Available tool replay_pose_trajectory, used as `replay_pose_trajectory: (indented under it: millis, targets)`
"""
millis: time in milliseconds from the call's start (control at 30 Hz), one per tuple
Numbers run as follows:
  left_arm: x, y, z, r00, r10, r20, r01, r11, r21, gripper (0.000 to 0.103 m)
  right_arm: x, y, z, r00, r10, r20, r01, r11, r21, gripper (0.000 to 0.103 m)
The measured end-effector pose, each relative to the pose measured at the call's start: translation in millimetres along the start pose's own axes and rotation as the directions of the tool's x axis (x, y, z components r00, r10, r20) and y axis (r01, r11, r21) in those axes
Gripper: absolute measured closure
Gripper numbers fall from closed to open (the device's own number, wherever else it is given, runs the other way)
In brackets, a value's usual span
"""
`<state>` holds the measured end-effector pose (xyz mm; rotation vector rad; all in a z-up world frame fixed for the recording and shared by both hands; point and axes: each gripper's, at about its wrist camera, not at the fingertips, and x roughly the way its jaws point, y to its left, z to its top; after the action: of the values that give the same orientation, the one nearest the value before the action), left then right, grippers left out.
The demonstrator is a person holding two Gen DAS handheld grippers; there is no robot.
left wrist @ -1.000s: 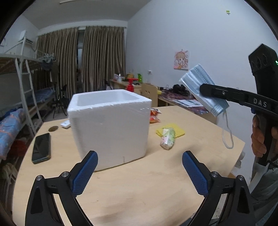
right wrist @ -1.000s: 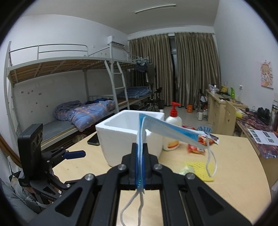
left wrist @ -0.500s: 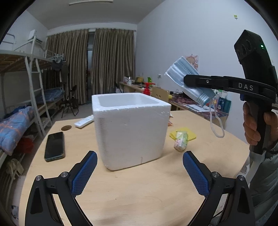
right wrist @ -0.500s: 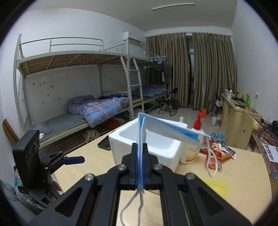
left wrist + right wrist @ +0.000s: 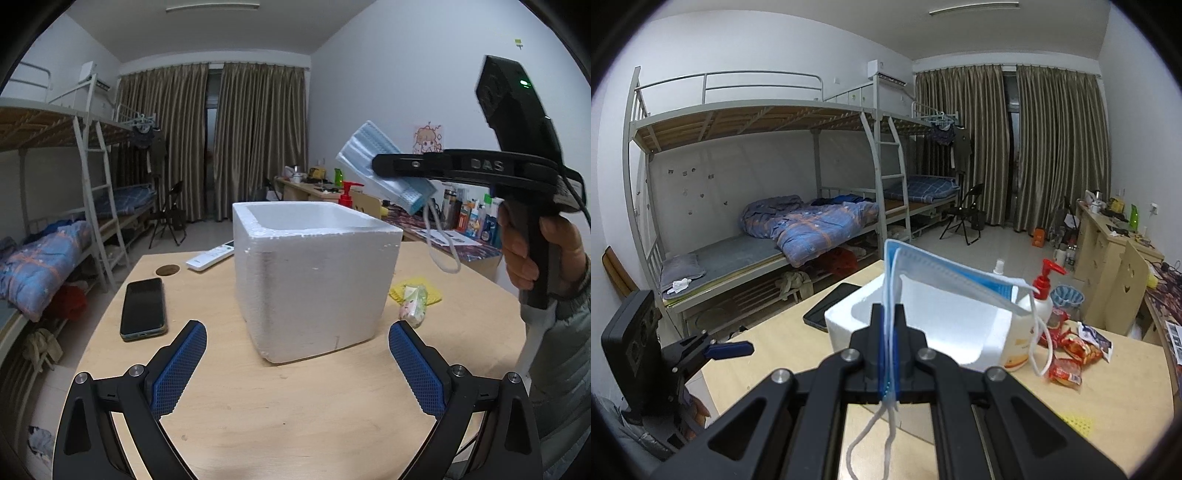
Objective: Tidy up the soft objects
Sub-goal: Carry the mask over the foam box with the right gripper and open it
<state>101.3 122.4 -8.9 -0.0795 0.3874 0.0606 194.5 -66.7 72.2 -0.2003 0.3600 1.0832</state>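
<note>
A white foam box (image 5: 314, 280) stands open-topped in the middle of the wooden table (image 5: 258, 424); it also shows in the right wrist view (image 5: 938, 325). My right gripper (image 5: 888, 332) is shut on a blue face mask (image 5: 945, 273) and holds it in the air above the box's near right rim. In the left wrist view the mask (image 5: 384, 173) hangs from the right gripper (image 5: 380, 164), ear loops dangling. My left gripper (image 5: 297, 354) is open and empty, low over the table in front of the box. A tissue pack (image 5: 413, 304) lies on a yellow cloth (image 5: 432, 293) right of the box.
A phone (image 5: 143, 308) and a white remote (image 5: 210, 254) lie left of the box. A pump bottle (image 5: 1032, 328) and red snack packets (image 5: 1071, 354) sit behind it. A bunk bed (image 5: 775, 229) stands beyond the table's left edge, a desk (image 5: 1108, 240) to the right.
The right gripper has carried the mask up and leftward, closer over the foam box. The left gripper stays open and has shifted its view a little to the left.
</note>
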Motion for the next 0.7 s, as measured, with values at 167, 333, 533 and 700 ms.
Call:
replay_pose_trajectory:
  millis: [167, 333, 533, 700]
  targets:
    - [0.9, 4.9, 0.0, 1.0, 0.001, 0.007, -0.001, 1.0, 0.001, 0.004, 23.0, 2.9, 12.6, 0.999, 0.012, -0.038, -0.012, 1.0, -0.006, 0.097]
    - [5.0, 10.1, -0.4, 1.0, 0.0, 0.004, 0.0, 1.0, -0.006, 0.004, 42.9, -0.2, 15.9, 0.997, 0.02, -0.075, -0.02, 1.0, 0.0, 0.097]
    - [6.6, 20.3, 0.8, 1.0, -0.008, 0.019, 0.008, 0.999, -0.033, 0.004, 57.1, 0.9, 21.0, 0.995, 0.018, -0.101, -0.019, 1.0, -0.009, 0.097]
    - [11.1, 21.8, 0.4, 1.0, -0.015, 0.016, 0.015, 0.999, -0.032, 0.004, 71.3, 0.7, 23.0, 0.99, 0.009, -0.139, -0.011, 1.0, -0.011, 0.097]
